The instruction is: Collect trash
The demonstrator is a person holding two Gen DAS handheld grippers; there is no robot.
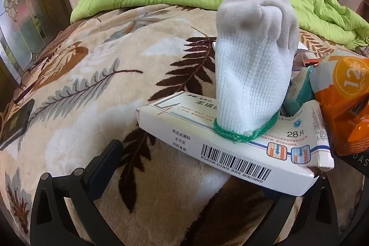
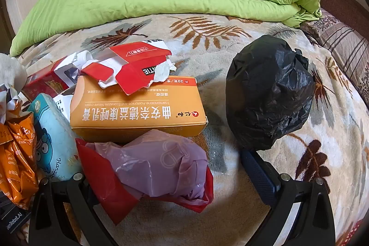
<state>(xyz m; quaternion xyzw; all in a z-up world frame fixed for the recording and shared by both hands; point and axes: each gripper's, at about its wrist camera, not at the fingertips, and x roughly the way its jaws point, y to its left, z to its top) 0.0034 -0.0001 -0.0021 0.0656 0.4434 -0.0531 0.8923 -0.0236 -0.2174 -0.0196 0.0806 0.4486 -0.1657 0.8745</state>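
Now, purple-and-red bag (image 2: 159,167) between wide-open right hand-held gripper (image 2: 161,176) fingers; left hand-held gripper (image 1: 207,167) open under white box (image 1: 235,144).

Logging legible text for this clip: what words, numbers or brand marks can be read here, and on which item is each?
"28片", plus barcode digits "8153610": white medicine box.
"12 HOURS": orange packet.
"Triamcinolone Acetonide and Econazole Nitrate cream", "29克/支", seen upside down: orange box.
"NTIE", partial: torn red carton.
Script wording on the light blue pack: too distorted to read.
Remaining small print: too small.
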